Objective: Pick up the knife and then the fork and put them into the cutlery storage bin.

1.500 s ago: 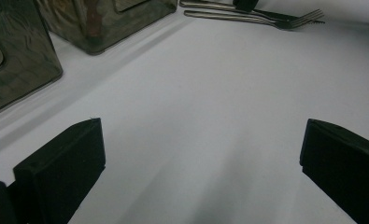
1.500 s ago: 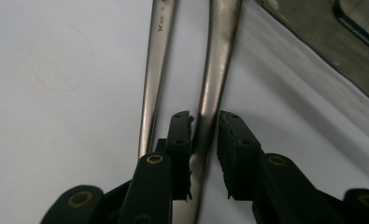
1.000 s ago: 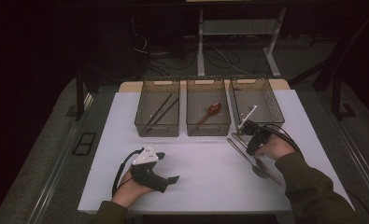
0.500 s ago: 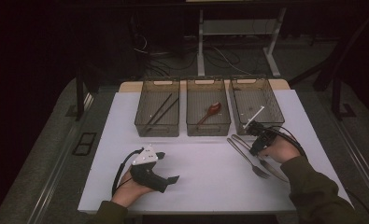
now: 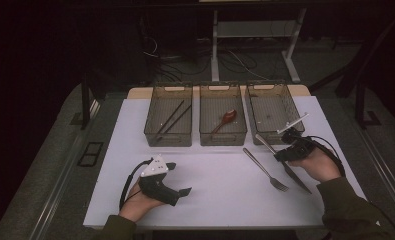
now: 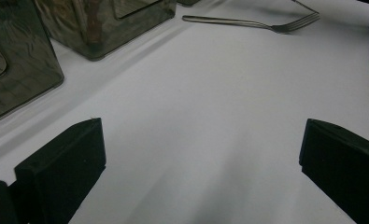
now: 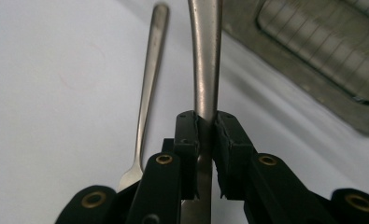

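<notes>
Clamping the silver metal table knife [image 7: 205,70], the right gripper [image 7: 206,135] is hiding its blade, probably; the left gripper [image 6: 196,158] is resting, jaws apart, its tips cut off.

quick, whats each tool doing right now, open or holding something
Left tool: open, nothing between its jaws, above the white tabletop.
Right tool: shut on the knife, next to the fork.

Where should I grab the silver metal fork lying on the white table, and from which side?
Take the silver metal fork by its slim straight handle, mid-length, coming from above with the jaws across it. It lies flat on the white table, tines toward the person, and the knife clamped in the right claw lies close beside it.
</notes>
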{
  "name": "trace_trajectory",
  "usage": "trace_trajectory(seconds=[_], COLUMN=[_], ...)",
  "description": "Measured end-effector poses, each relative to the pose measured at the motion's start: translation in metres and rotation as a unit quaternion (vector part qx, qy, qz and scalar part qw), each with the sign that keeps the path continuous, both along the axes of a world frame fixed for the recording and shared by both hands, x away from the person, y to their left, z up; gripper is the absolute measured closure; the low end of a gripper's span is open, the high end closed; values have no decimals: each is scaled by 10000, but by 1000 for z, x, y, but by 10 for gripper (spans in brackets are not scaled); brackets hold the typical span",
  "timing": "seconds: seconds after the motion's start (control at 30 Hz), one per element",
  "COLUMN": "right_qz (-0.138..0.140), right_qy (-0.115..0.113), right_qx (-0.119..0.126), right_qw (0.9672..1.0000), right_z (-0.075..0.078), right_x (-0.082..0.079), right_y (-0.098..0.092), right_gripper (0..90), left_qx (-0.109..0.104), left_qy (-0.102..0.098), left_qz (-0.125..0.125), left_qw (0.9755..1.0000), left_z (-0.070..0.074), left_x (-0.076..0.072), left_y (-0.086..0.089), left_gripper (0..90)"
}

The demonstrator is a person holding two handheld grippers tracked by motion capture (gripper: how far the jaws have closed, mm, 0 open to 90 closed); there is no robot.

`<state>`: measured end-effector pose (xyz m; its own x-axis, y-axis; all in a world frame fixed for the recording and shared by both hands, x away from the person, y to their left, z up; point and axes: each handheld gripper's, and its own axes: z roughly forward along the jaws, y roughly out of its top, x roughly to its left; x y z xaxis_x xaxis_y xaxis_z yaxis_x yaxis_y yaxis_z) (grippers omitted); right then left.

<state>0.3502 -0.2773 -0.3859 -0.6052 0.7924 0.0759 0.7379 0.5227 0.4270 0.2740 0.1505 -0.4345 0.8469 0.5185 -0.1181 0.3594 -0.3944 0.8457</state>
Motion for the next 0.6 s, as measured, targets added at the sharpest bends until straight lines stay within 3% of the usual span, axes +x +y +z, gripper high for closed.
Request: trace_trajectory(seconds=[0.33,0.6], right_qz=[-67,-210], right_qy=[-532,-965], right_qx=[571,955], right_qw=[9969,9905], right_z=[15,20], right_x=[-9,-11], right_y=[-17,-28], right_gripper=[789,789], left_qx=[-35,-69], left_qy=[-48,-82], left_qz=[32,40], left_qw=[10000,9999], left_z=[0,1], left_x=[0,0], left_y=[1,3], left_gripper=[0,0])
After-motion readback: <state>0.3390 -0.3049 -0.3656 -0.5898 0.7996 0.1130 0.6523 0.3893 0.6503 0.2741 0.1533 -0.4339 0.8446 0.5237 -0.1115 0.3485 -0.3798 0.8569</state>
